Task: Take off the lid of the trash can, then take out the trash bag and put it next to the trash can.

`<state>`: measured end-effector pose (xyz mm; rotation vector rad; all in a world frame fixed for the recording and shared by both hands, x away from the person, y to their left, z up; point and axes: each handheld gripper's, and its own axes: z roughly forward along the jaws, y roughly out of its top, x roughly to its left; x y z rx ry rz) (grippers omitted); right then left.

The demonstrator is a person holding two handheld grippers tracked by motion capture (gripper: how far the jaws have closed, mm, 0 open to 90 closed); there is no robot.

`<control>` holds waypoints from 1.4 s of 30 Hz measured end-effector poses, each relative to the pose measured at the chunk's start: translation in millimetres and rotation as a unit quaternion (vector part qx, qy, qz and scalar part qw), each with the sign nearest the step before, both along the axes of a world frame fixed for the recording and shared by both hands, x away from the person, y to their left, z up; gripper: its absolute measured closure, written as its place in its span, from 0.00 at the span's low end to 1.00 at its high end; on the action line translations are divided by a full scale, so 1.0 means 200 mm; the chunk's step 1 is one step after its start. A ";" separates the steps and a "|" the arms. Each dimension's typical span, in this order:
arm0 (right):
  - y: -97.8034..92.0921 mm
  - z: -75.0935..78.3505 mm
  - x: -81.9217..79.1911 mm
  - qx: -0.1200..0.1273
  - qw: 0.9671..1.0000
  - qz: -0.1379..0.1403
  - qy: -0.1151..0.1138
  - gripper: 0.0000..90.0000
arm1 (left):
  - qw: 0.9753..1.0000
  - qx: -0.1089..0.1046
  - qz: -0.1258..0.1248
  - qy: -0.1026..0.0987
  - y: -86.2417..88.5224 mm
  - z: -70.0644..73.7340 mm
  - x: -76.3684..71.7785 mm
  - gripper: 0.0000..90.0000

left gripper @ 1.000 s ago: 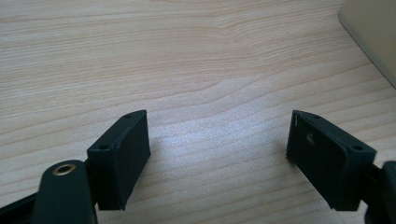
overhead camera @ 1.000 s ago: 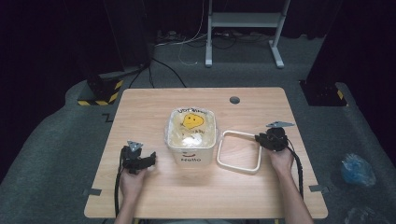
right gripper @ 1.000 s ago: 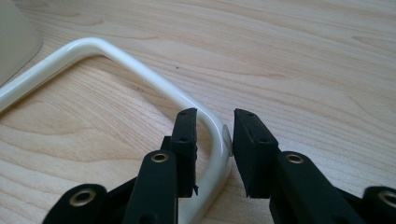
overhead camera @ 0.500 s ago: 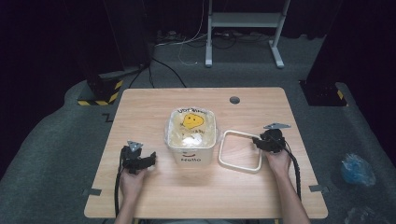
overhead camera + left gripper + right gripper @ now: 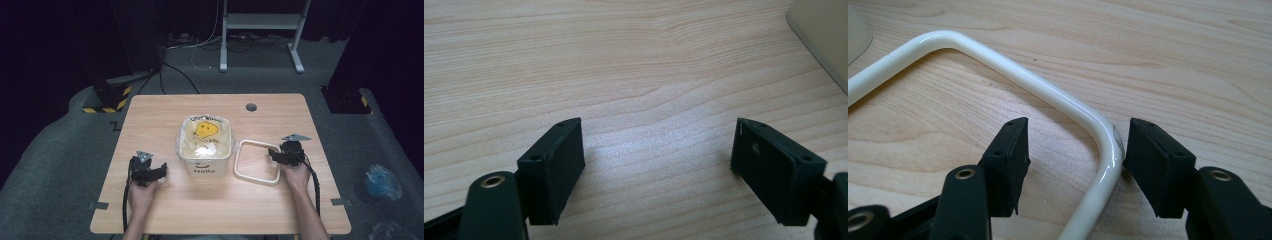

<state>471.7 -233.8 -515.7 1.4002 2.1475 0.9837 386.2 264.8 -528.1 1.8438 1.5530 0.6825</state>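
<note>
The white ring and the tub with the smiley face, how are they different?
The white ring lies flat on the table, while the tub stands upright. The ring is an open frame with bare wood showing through; the tub is covered with clear film. The right hand-held gripper has its jaws open around the ring's corner; nothing touches the tub. Both are creamy white with rounded corners.

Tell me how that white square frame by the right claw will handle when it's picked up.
The white frame looks glossy, so it may slip between the right claw's open jaws, which straddle one corner. It is a thin, hollow rim, so probably light. It holds its square shape lying flat on the table, so likely stiff.
</note>
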 end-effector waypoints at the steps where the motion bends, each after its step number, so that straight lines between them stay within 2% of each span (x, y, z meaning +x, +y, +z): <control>1: 0.00 0.00 -0.01 0.000 1.000 -0.001 -0.002 0.46 | 1.000 0.000 0.000 0.000 0.00 0.00 0.00 0.24; 4: 0.00 0.01 -0.02 0.008 1.000 -0.002 0.001 0.44 | 1.000 0.001 0.000 0.000 0.00 0.00 0.00 0.24; 6: 0.00 0.02 -0.04 0.010 1.000 -0.001 -0.010 0.44 | 1.000 0.001 0.000 0.000 0.00 0.00 0.00 0.24; 9: 0.01 0.02 -0.06 0.015 1.000 -0.001 -0.013 0.44 | 1.000 0.001 0.000 0.000 0.00 0.00 0.00 0.24; 12: 0.01 0.00 -0.10 0.011 1.000 -0.007 -0.012 0.42 | 1.000 0.001 0.000 0.000 0.00 0.00 0.00 0.24; 14: 0.02 0.00 -0.11 0.006 1.000 -0.008 -0.017 0.42 | 1.000 0.001 0.000 0.000 0.00 0.00 0.00 0.24; 18: 0.01 0.01 -0.15 0.014 0.999 -0.015 -0.029 0.42 | 1.000 0.001 0.000 0.000 0.00 0.00 0.00 0.24; 30: 0.03 -0.02 -0.26 0.019 0.999 -0.017 -0.032 0.42 | 1.000 0.003 0.002 0.000 0.00 0.00 0.00 0.24; 35: 0.07 -0.04 -0.27 -0.023 0.999 -0.021 -0.022 0.39 | 1.000 0.002 0.002 0.001 0.00 0.00 -0.01 0.24; 42: 0.06 -0.04 -0.27 -0.024 0.999 -0.022 -0.020 0.37 | 1.000 0.000 0.002 0.001 0.00 0.00 -0.01 0.23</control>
